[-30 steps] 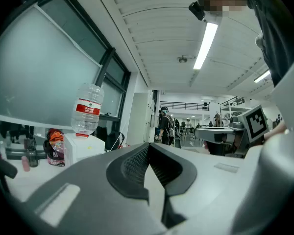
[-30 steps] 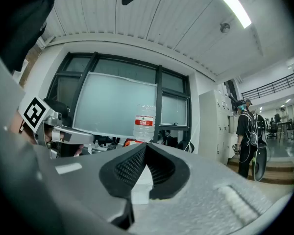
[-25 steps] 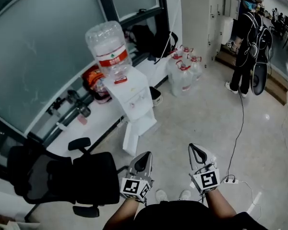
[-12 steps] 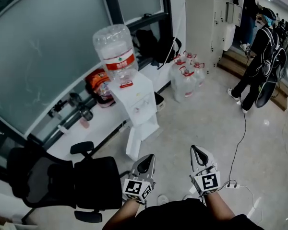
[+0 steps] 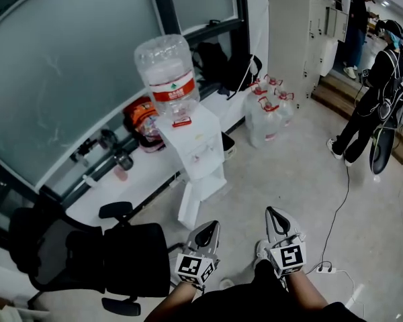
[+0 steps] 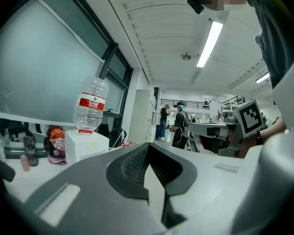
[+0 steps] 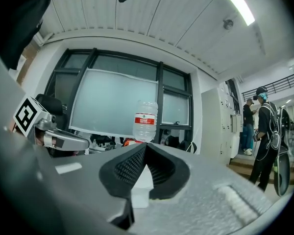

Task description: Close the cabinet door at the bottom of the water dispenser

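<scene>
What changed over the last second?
The water dispenser now sits further right and lower in the head view, slightly nearer the grippers. The bystander in black has stepped right, and a second person has come into view behind. Nothing grabbed or released. Unchanged: cabinet door open; left gripper and right gripper shut, empty, short of it.

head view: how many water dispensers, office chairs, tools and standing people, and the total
water dispenser: 1
office chair: 1
tools: 2, left tool, right tool
standing people: 2, nearer person, farther person
total: 6
</scene>
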The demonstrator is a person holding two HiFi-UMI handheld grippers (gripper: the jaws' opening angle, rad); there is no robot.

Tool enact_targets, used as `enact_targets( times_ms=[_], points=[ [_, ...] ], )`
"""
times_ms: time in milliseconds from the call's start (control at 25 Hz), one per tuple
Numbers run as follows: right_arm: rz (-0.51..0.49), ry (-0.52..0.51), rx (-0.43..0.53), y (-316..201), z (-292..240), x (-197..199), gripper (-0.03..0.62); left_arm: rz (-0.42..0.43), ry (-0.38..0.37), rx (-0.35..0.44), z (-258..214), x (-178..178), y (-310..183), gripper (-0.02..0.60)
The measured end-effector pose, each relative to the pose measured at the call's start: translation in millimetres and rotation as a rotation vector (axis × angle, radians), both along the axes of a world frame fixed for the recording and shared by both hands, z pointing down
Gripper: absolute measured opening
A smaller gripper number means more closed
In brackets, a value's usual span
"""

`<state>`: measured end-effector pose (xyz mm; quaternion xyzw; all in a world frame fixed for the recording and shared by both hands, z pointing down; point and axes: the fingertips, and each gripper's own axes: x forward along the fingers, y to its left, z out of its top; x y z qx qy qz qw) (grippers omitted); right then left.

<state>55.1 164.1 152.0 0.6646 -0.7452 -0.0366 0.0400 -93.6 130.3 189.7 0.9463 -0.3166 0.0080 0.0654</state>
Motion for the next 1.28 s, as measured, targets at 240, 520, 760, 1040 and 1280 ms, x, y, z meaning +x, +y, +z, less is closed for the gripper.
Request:
enact_targets(
  times_ms=[240, 520, 760, 1040, 1280],
  points=[
    [-0.016, 0.000, 0.019, -51.0, -5.6, 32.4, 0.003, -0.070, -0.015, -0.006, 7.5, 25.0, -41.9, 0.018],
    [-0.116, 0.012, -0.004, -118.5, -7.8, 64.1, 0.003, -0.157, -0.017, -0.011, 2.7, 54.2, -95.9, 0.018],
    [-0.195, 0.008, -0.020, -158.6, -4.2, 85.3, 0.003, -0.230, -0.036, -0.018, 5.7, 73.4, -131.2, 0.018],
    [-0.257, -0.010, -0.035, -189.8, 6.3, 110.1, 0.003, -0.294, -0.057, -0.040, 14.2, 93.3, -149.3, 0.018],
    [-0.342, -0.017, -0.023, -207.0, 7.8, 106.8, 0.003, -0.364, -0.059, -0.050, 17.4, 95.6, -156.8, 0.018]
  ],
)
